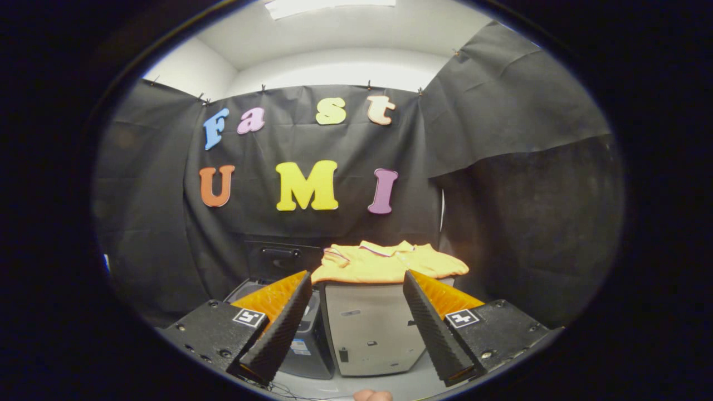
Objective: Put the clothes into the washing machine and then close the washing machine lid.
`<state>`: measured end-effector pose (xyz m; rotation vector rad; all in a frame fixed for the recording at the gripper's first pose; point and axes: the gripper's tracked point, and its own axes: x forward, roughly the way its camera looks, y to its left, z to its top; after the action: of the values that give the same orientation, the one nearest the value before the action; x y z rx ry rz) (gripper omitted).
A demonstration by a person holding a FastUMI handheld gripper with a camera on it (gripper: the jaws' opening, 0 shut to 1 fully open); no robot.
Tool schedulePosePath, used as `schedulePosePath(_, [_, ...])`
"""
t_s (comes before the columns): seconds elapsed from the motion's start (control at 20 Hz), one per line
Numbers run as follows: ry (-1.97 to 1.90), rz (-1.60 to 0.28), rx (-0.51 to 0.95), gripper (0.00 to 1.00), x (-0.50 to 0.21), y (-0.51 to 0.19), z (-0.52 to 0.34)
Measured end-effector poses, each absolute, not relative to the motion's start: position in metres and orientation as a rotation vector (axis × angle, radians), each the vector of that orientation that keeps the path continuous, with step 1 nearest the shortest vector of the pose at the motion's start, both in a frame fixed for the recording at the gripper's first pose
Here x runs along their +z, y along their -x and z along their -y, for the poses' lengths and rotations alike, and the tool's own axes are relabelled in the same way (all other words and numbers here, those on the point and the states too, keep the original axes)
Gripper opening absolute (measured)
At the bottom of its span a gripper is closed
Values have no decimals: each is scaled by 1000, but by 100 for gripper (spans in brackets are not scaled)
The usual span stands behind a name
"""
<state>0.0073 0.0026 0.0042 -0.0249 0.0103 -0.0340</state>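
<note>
A folded yellow garment (387, 262) with a striped collar lies on top of a light grey cabinet (370, 328), beyond my fingertips and well apart from them. To the cabinet's left stands the washing machine (303, 348), its dark lid (281, 259) raised upright against the black cloth wall; its opening is mostly hidden behind my left finger (278, 328). My gripper (356, 275) is open, with nothing between the fingers, held back from both machine and garment.
Black cloth walls close in the booth behind and on both sides. A pale floor strip runs below the cabinet, with thin cables lying on it. A fingertip of a person's hand (372, 395) shows at the very bottom.
</note>
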Motion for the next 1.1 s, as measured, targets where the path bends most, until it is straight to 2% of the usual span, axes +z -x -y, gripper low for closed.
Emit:
schedulePosePath(0.5, [15, -83, -110, 100, 21, -64, 45])
schedulePosePath(0.85, [28, -125, -119, 100, 31, -153, 83])
schedulePosePath(1.1, [52, -246, -81, 100, 17, -238, 94])
